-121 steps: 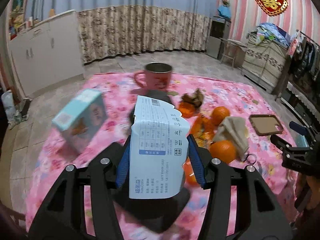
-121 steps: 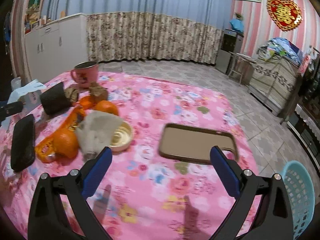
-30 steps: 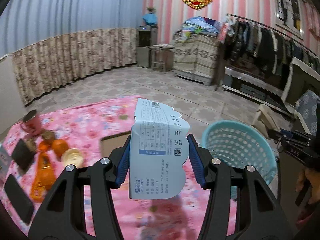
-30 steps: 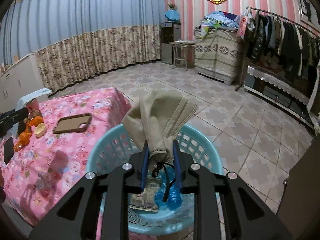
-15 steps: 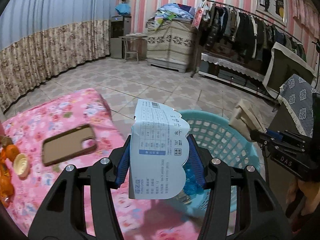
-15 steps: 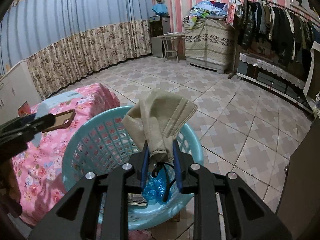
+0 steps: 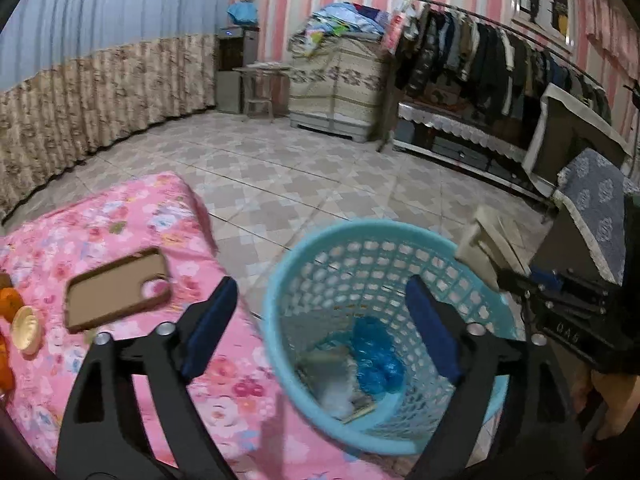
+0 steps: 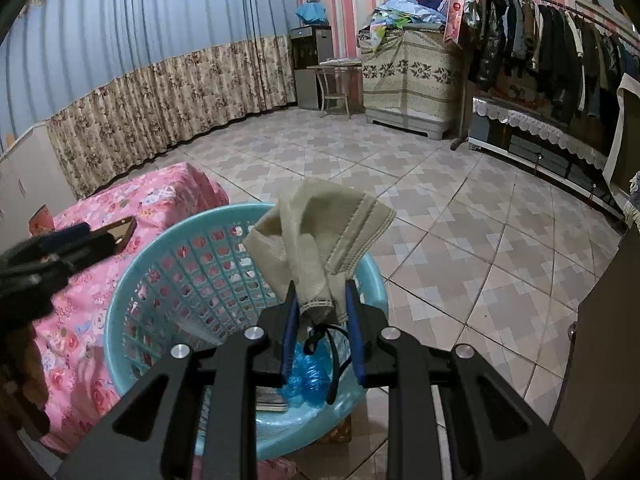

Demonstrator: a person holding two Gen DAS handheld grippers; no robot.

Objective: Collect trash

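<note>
A light blue plastic basket (image 7: 362, 248) stands on the floor beside the pink table. It holds a crumpled blue wrapper (image 7: 376, 354) and a pale blurred packet (image 7: 340, 384). My left gripper (image 7: 320, 308) is open and empty above the basket's near rim. My right gripper (image 8: 320, 298) is shut on a beige face mask (image 8: 320, 232), held over the basket (image 8: 168, 248). From the left wrist view the mask (image 7: 486, 236) and right gripper (image 7: 560, 300) hang at the basket's right rim.
The table with the pink floral cloth (image 7: 132, 216) lies left of the basket, bearing a brown phone case (image 7: 116, 288), a small cream dish (image 7: 26, 328) and oranges (image 7: 8, 302). A tiled floor, a clothes rack (image 8: 560, 36) and cabinets lie beyond.
My left gripper has opened and the white and blue packet has dropped out of it into the basket. The right gripper still holds the mask over the basket.
</note>
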